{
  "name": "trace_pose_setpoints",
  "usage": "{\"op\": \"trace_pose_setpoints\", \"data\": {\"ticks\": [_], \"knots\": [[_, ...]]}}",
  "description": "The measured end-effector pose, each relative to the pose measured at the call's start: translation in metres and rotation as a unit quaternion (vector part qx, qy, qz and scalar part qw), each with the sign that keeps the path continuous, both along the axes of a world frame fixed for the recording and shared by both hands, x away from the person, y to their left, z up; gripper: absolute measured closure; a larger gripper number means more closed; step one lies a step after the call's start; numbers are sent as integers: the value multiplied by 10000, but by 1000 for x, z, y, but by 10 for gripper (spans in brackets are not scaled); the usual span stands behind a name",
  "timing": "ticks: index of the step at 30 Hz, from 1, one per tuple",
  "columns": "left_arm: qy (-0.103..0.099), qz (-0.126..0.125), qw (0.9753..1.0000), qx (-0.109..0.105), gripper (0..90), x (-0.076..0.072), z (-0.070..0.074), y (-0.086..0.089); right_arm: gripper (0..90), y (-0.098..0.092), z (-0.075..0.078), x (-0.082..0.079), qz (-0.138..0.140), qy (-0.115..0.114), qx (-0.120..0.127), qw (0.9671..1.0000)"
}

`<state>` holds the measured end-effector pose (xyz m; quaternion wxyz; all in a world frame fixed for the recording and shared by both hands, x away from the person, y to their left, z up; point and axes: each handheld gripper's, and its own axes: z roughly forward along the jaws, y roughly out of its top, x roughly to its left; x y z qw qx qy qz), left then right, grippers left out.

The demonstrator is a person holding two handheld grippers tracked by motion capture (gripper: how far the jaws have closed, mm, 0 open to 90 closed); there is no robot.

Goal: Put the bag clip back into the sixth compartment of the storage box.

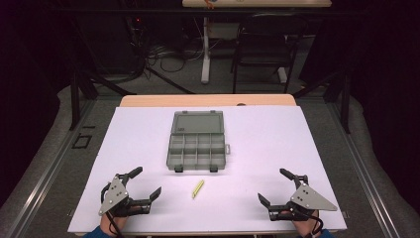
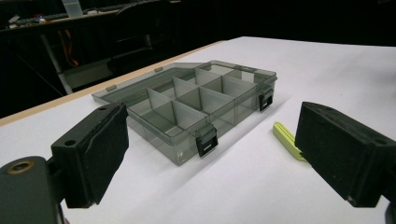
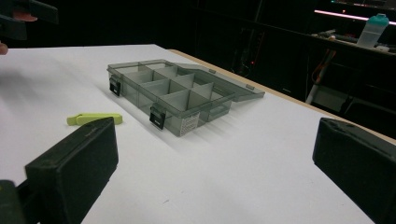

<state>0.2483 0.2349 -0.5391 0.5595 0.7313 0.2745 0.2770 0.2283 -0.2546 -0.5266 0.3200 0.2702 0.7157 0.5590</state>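
The white counter (image 1: 247, 208) carries everything here, with a strip of bare wood showing along its far edge. Near the middle, a little toward the far side, sits a smoky grey organiser box (image 1: 196, 148), its lid thrown flat open behind it and its divided compartments looking empty; two black latches hang on its near wall. Down at the near edge the left claw (image 1: 144, 184) and the right claw (image 1: 273, 186) rest at the left and right corners, each with its jaws spread wide and nothing between them. Smallest of all is the yellow-green clip (image 1: 197, 188), lying flat on the counter between the two claws and just near of the box, apart from it. In the left gripper view it (image 2: 287, 139) reads as a slim, two-limbed plastic piece. It will likely be very light and stiff, smooth enough to skid on the slick surface if nudged, so a pinch across its narrow width at mid-length looks the safest hold, with the pads closing level so that it does not flip or squirt out.
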Motion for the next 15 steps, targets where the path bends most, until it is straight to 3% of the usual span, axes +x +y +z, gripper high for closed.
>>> {"op": "trace_pose_setpoints", "data": {"ticks": [15], "knots": [[82, -26, 9999, 110, 99, -1, 1, -12, 0, 1, 0, 0, 15, 13, -72, 10000]]}}
